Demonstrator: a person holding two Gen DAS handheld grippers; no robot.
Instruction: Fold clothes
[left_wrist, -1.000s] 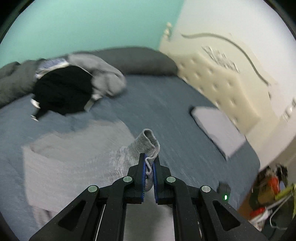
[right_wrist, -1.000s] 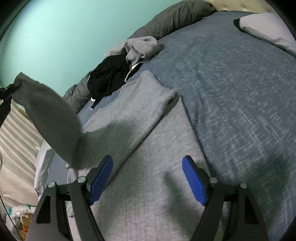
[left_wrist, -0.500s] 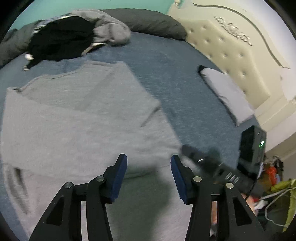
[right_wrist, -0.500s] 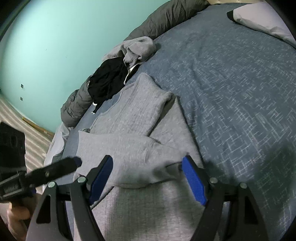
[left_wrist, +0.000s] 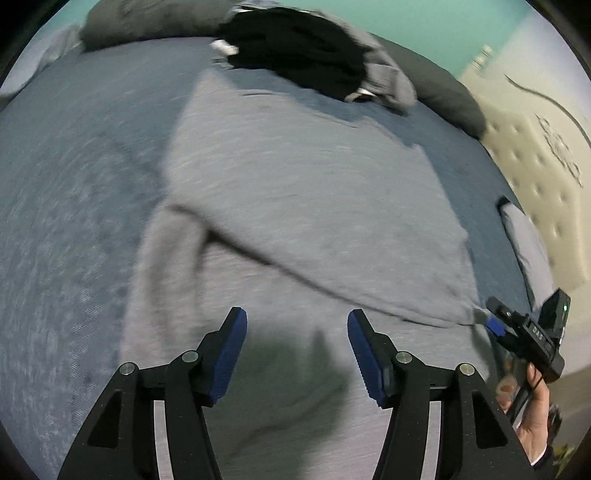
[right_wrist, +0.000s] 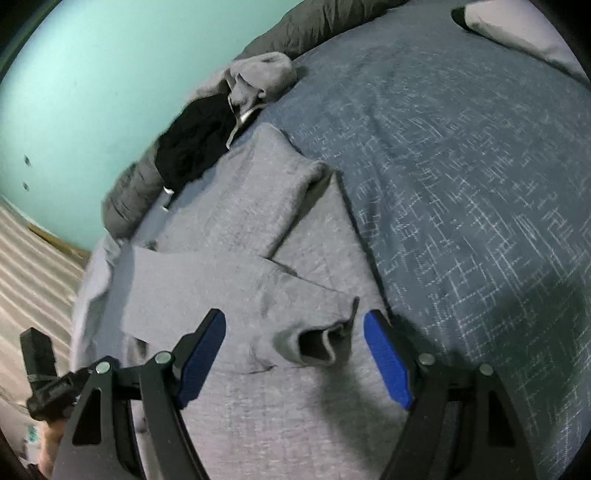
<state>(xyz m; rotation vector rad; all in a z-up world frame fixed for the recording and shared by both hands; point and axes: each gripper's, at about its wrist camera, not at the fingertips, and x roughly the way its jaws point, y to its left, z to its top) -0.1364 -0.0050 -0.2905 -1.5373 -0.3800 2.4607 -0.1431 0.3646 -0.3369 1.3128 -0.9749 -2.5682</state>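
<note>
Blue bed (right_wrist: 461, 184), grey sweater (right_wrist: 258, 221) flat, sleeves seemingly folded across

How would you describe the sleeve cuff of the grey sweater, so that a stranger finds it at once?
Start from the blue bed cover and find the light grey sweater spread flat on it. One sleeve lies folded across its body. The cuff is that sleeve's ribbed end, gaping as a dark hole, between the open right gripper's blue pads.
</note>
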